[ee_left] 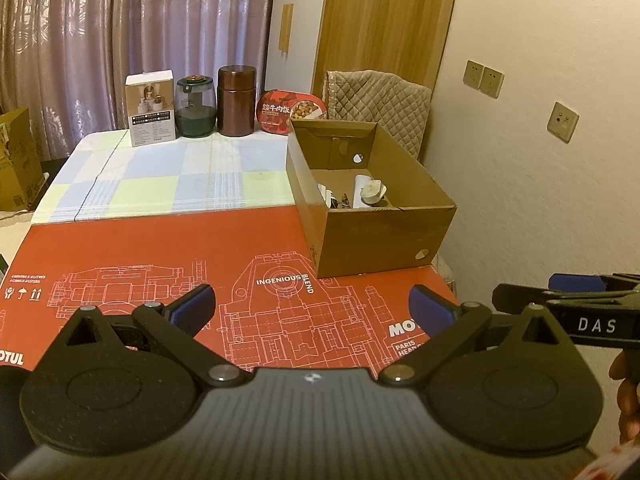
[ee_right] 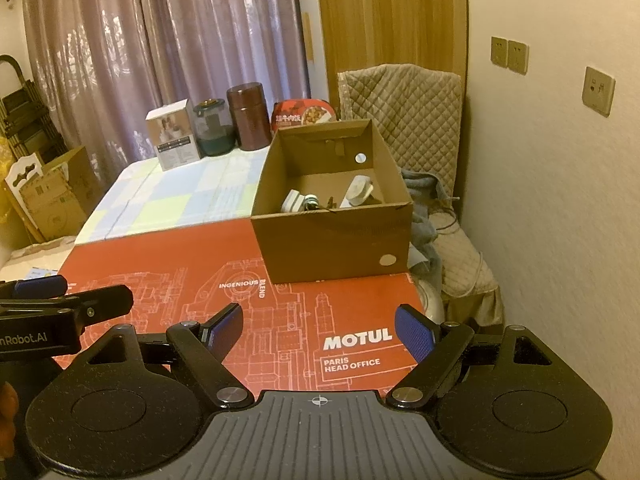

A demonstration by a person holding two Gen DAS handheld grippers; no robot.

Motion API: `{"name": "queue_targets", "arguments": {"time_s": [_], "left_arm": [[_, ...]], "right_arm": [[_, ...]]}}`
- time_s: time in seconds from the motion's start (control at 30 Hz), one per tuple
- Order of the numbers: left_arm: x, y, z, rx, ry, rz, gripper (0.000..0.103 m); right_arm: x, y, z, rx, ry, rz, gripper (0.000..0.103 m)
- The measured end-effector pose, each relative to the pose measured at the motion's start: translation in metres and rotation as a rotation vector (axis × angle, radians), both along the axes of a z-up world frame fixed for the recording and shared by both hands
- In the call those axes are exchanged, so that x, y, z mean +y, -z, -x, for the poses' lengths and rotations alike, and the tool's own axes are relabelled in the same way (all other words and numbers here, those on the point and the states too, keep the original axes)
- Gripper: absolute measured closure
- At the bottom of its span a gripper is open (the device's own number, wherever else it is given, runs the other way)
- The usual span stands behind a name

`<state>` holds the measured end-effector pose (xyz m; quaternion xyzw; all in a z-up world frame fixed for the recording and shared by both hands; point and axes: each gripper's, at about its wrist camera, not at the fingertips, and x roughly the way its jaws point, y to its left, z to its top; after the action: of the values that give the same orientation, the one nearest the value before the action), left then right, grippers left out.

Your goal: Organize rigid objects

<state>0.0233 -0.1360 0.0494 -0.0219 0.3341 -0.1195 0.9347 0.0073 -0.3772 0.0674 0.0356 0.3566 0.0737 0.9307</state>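
Note:
An open brown cardboard box (ee_left: pixel 384 236) (ee_right: pixel 332 240) stands on the red Motul cardboard sheet (ee_left: pixel 160 248) (ee_right: pixel 168 256). It holds several small things, among them a white bottle-like object (ee_left: pixel 370 192) (ee_right: pixel 358 192). My left gripper (ee_left: pixel 312 308) is open and empty, low over the red sheet, short of the box. My right gripper (ee_right: pixel 320 330) is open and empty, also over the sheet in front of the box. Each gripper shows at the edge of the other's view.
At the table's far edge stand a white carton (ee_left: pixel 151 110) (ee_right: pixel 172 140), a green glass jar (ee_left: pixel 196 108) (ee_right: pixel 212 128), a brown canister (ee_left: pixel 236 100) (ee_right: pixel 248 116) and a red food tub (ee_left: pixel 290 114) (ee_right: pixel 304 114). A quilted chair (ee_right: pixel 404 120) and wall are to the right.

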Motion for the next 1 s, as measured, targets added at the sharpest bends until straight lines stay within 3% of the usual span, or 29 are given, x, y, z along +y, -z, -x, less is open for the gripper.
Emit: {"name": "queue_targets", "arguments": {"time_s": [1.0], "left_arm": [[-0.0038, 0.0054, -0.0067, 0.01, -0.01, -0.003, 0.001]], "right_arm": [[0.0035, 0.0002, -0.0078, 0.001, -0.004, 0.007, 0.023]]}}
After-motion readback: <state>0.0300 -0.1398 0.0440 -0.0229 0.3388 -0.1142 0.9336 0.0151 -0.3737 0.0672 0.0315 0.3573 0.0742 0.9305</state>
